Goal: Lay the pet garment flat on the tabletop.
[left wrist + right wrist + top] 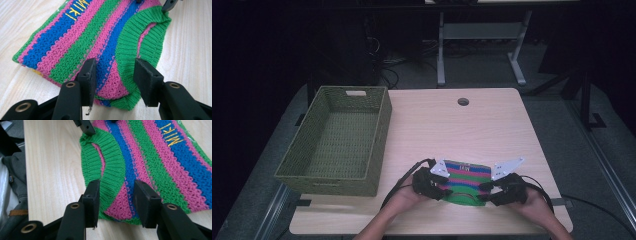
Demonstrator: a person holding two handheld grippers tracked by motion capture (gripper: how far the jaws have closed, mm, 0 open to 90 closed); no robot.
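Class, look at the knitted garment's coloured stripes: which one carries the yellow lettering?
The blue stripe of the striped knit garment; yellow letters are stitched along it, while the pink and green stripes beside it are plain.

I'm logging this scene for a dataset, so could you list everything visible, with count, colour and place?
Table: one, light wood, centre of the high view, with a round hole near its far edge.
Basket: one, olive green woven, on the table's left side, nothing visible inside.
Knitted garment: one, striped pink, green and blue with yellow lettering, flat at the near edge.
Desk frame: one, grey, on the floor behind the table.
Left hand-held gripper: one, black, jaws open astride the garment's edge.
Right hand-held gripper: one, black, jaws open astride the garment's opposite end.
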